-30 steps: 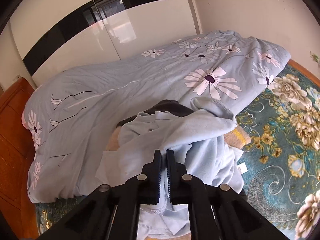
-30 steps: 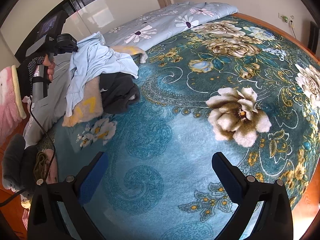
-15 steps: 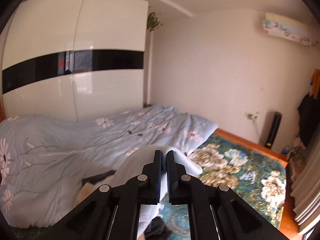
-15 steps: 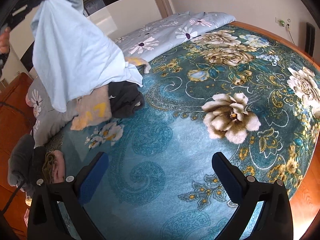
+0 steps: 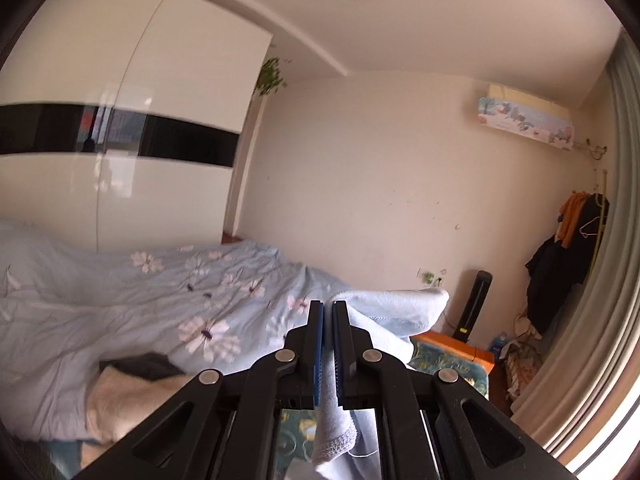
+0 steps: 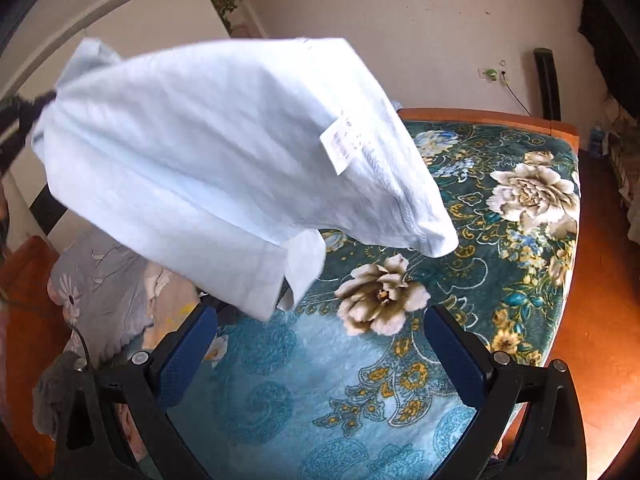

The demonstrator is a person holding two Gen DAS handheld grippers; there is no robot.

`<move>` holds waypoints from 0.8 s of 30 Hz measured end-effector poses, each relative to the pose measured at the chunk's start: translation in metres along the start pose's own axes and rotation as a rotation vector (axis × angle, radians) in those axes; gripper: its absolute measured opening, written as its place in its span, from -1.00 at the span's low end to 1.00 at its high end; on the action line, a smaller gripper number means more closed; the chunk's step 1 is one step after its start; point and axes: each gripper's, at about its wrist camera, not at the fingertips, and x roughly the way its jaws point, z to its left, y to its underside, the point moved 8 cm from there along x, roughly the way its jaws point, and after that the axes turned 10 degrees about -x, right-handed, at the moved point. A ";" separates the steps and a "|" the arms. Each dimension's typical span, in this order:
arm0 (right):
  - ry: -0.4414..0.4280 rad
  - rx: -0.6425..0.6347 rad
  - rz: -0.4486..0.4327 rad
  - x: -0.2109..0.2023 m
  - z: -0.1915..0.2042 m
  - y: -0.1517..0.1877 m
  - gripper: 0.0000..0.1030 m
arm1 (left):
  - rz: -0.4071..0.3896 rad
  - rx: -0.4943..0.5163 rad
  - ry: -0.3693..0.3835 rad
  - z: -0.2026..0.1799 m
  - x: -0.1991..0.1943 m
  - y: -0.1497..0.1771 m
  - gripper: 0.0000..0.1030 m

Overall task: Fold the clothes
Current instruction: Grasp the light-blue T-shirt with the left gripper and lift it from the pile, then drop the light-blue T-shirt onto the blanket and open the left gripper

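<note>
Lifted off the clothes pile a moment ago, the shirt [image 6: 224, 152] now hangs high in the air over the blanket [image 6: 360, 380], blurred in the right wrist view as if mid-swing. It is carried by the left gripper [image 5: 327, 312], whose jaws are pinched tight on a fold of the pale blue cloth so that the rest drapes free and can open out under its own weight. Its white label [image 6: 340, 148] shows, so it is probably inside out or seen from the back. The right gripper [image 6: 320, 344] waits low over the blanket with jaws spread wide and nothing between them, likely ready to catch a loose edge. Remaining clothes [image 5: 132, 392] lie against the quilt [image 5: 120, 300], leaving the floral blanket free as a folding surface.
</note>
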 end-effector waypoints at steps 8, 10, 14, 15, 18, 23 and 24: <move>-0.035 -0.010 0.106 0.026 0.013 0.034 1.00 | 0.404 -0.258 -0.363 0.163 -0.005 0.246 -0.93; -0.045 -0.023 0.134 0.034 0.018 0.042 1.00 | 0.467 -0.320 -0.428 0.185 -0.031 0.296 -0.95; -0.060 -0.036 0.192 0.050 0.026 0.060 1.00 | 0.537 -0.351 -0.508 0.204 -0.068 0.353 -0.95; -0.064 -0.042 0.204 0.052 0.028 0.063 1.00 | 0.531 -0.346 -0.525 0.209 -0.071 0.353 -0.95; -0.063 -0.063 0.221 0.054 0.033 0.069 1.00 | 0.481 -0.334 -0.549 0.223 -0.068 0.339 -0.94; -0.041 -0.038 0.231 0.056 0.026 0.070 1.00 | 0.516 -0.253 -0.656 0.271 -0.025 0.332 -0.62; -0.037 -0.037 0.235 0.057 0.025 0.070 1.00 | 0.524 -0.259 -0.673 0.283 -0.017 0.334 -0.32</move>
